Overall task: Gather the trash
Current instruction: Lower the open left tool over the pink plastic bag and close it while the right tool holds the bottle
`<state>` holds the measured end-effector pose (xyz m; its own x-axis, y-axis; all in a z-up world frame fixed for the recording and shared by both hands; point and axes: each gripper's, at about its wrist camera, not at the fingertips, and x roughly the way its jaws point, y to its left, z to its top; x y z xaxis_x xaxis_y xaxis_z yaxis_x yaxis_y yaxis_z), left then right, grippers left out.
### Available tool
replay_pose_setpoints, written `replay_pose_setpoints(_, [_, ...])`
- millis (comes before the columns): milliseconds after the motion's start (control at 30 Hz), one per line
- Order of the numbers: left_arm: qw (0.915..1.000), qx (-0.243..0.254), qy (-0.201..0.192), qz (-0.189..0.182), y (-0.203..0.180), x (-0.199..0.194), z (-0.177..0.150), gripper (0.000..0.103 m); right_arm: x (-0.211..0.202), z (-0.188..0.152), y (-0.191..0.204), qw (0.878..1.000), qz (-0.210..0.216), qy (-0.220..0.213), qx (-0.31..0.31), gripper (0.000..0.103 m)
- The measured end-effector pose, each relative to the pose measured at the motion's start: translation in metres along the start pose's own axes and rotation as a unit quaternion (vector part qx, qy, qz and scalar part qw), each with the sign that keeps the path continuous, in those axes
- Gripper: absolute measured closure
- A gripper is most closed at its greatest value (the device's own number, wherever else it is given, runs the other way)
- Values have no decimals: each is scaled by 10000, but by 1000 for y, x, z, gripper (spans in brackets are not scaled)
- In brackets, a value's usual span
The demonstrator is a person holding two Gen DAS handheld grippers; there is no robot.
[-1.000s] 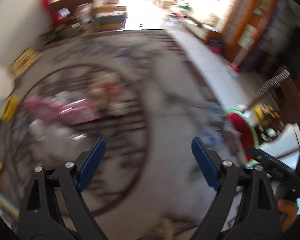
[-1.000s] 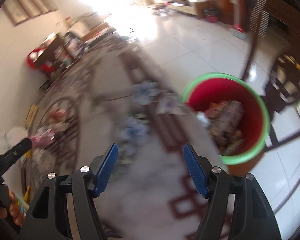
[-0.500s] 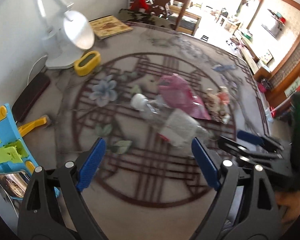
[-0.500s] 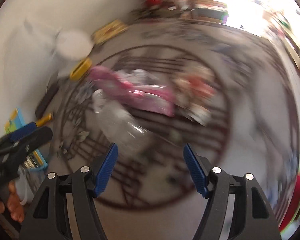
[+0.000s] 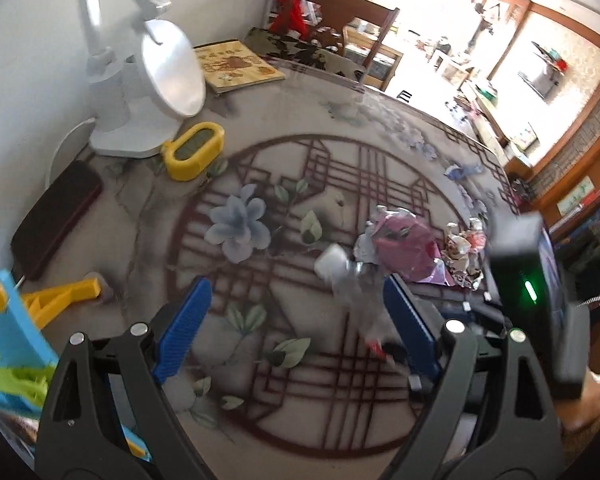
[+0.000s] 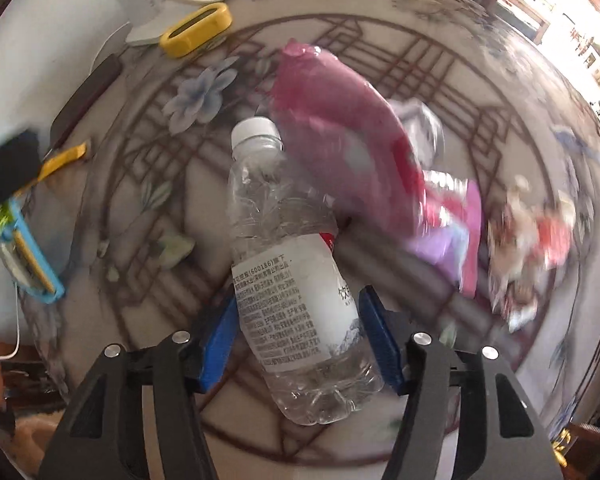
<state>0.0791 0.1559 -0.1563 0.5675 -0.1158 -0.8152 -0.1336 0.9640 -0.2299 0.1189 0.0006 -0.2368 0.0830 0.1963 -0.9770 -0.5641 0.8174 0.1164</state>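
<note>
On patterned round tabletop (image 6: pixel 480 92): clear crushed plastic water bottle with white cap and white label (image 6: pixel 288 276) lying between the blue pads of the right gripper (image 6: pixel 298 334). Pads (image 6: pixel 216 336) at the label on both sides, apparently touching; full clamp cannot be confirmed, bottle not obviously lifted. Cap end pointing away from the wrist, base end nearest it.

Left gripper (image 5: pixel 296 324) spread wide, grasping nothing, poised above bare table near the bottle's cap end.

Remaining trash on table, judged 3 items besides the bottle:
1. crumpled pink plastic bag (image 6: pixel 340 152), touching or overlapping the bottle's neck side.
2. flat pink-and-purple foil wrapper (image 6: pixel 456 232), just beside the bag.
3. crumpled white-and-red paper wad (image 6: pixel 528 240), further right.

Non-trash, left alone: white desk lamp (image 5: pixel 140 92), yellow oval timer (image 5: pixel 194 150), dark flat case (image 5: pixel 54 218), wooden book (image 5: pixel 236 66).

No bin visible in either view. Progress judged partial: bottle pickup under way, nothing from this cluster disposed of yet; 3 pieces left untouched.
</note>
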Motion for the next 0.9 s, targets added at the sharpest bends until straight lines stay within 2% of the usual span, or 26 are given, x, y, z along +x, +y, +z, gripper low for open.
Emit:
replay_pose_setpoints(133, [9984,463,-5,-337,-21,14,6,14,-12,-66,-9,9978,148,41,653,45])
replay_pose_setpoints(267, [9934,1051,77,-445,-49,39,8,13,-26,-122,-22,9889,-12,90,1484,45])
replay_pose_setpoints(333, [9879,1465,224,-459,-65,56,8,13,-32,-143,-31,9795,-6,61,2013,45])
replay_pose_setpoints(433, [9733,2205,520,-367,-93,81,1,13,-39,-171,-44,9633,-19,-80,2684,45])
replay_pose_setpoints(600, [9565,2786,780,-374,-113,99,-16,13,-49,-189,-58,9459,3,-305,3230,43])
replay_pose_setpoints(767, [9469,3051,913,-431,-119,103,-33,13,-51,-194,-55,9388,52,-426,3418,38])
replay_pose_setpoints(900, [9403,3179,1099,-520,-122,103,-43,13,-51,-196,-55,9387,78,-426,3419,37])
